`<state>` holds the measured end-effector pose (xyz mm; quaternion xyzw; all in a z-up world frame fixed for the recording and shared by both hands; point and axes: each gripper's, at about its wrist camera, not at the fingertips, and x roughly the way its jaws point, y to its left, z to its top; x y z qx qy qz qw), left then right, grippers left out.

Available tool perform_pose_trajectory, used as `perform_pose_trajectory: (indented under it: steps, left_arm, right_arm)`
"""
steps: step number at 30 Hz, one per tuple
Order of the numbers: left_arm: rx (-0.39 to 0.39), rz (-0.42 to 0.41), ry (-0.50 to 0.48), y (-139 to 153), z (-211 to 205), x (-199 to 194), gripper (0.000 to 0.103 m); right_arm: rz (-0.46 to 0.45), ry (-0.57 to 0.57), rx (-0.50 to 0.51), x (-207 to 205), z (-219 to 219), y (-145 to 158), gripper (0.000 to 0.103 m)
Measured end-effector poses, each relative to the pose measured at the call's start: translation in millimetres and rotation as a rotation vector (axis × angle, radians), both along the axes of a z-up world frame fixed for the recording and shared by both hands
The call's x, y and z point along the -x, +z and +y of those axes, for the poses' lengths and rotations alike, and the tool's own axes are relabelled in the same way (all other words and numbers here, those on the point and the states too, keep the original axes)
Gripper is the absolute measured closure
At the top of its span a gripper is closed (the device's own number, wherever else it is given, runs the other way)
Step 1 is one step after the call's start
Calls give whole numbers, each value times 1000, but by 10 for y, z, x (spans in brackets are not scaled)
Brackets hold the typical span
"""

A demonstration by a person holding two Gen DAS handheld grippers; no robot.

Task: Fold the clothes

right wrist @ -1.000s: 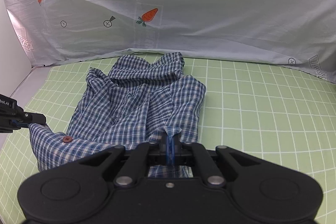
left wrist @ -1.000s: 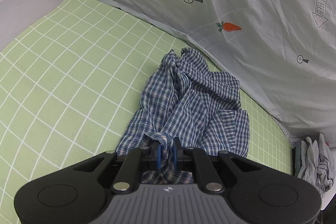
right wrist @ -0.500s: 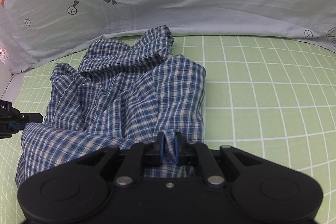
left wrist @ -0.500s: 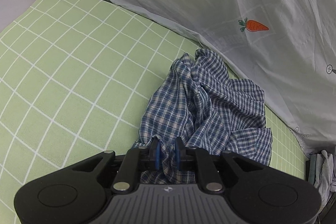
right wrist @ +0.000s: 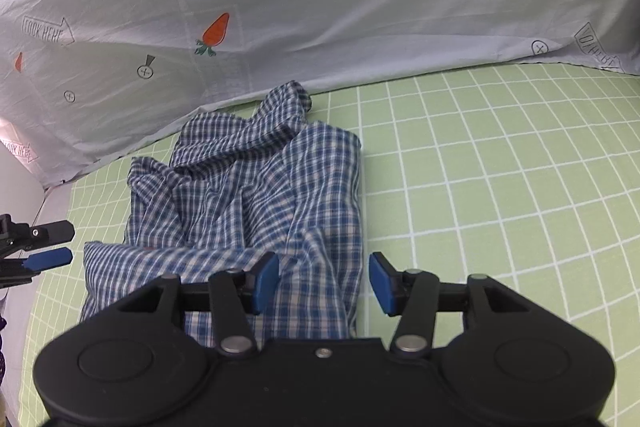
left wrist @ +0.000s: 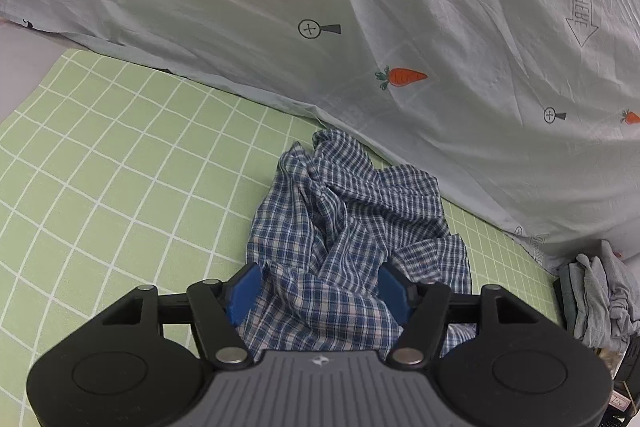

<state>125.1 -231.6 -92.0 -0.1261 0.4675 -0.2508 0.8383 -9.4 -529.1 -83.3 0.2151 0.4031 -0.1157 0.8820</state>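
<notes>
The checked shirt (left wrist: 348, 239) lies crumpled on the green gridded table (left wrist: 120, 163), its far end bunched at about 12 o'clock against the hanging printed sheet (left wrist: 400, 7), its near hem drawn toward the two tools. In the left wrist view the left tool (left wrist: 320, 287) is seen released: its jaws have just been opening, and the hem lies slack between the blue pads (left wrist: 246, 287) without being pressed. A pile of grey clothes (left wrist: 600, 299) sits at 3 o'clock, well apart from the shirt. In the right wrist view the right tool (right wrist: 324, 281) is likewise released, its jaws having just been opening; cloth lies between the pads and touches the left one, while the right pad (right wrist: 380, 283) stands clear over the table. The left tool's fingers appear at 9 o'clock at the picture's edge, just beside the shirt's left hem corner.

The step is judged to be the letting-go of the hem after a pull. It would be done well if both tools were lifted straight off so that no cloth is dragged along by a pad. Before any fold is begun, the wrinkled middle and the bunched collar end should be spread flat, and fresh grips should be taken at clear corners.
</notes>
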Motion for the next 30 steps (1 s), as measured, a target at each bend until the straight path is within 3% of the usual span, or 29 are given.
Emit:
perform_pose_trajectory:
  steps: [3,4,5,6,8,10,18,22,25,28,30]
  left_arm:
    - [-42,31,-19,-199,-68,63,39]
    - [-27,49,-17,-250,-67,71,41]
    - [-4,68,-16,-292,-59,78,55]
    - [16,82,-8,-309,-49,86,75]
    - [32,88,10,-291,-38,103,91]
    - [18,50,7,-168,-34,132,96]
    - [63,-94,32,395,1,114,101]
    - [89,-143,22,548,-92,-53,103]
    - [42,-177,-5,579,-237,-191,103]
    - [30,-140,7,449,-248,-281,103]
    - [11,-103,26,313,-203,-286,86]
  right_arm:
    - [61,48,-16,-34,161,-143,49]
    - [65,57,-26,-45,185,-169,64]
    - [68,65,-36,-56,209,-195,78]
    - [65,86,-58,-67,234,-198,97]
    - [51,103,-9,-64,324,-122,98]
    - [24,121,49,-52,403,4,99]
    - [-105,97,168,-80,420,525,99]
    - [-134,79,159,-202,317,591,99]
    - [-132,65,174,-359,300,552,99]
    - [-101,61,187,-511,264,427,99]
    - [-91,45,166,-534,211,351,99]
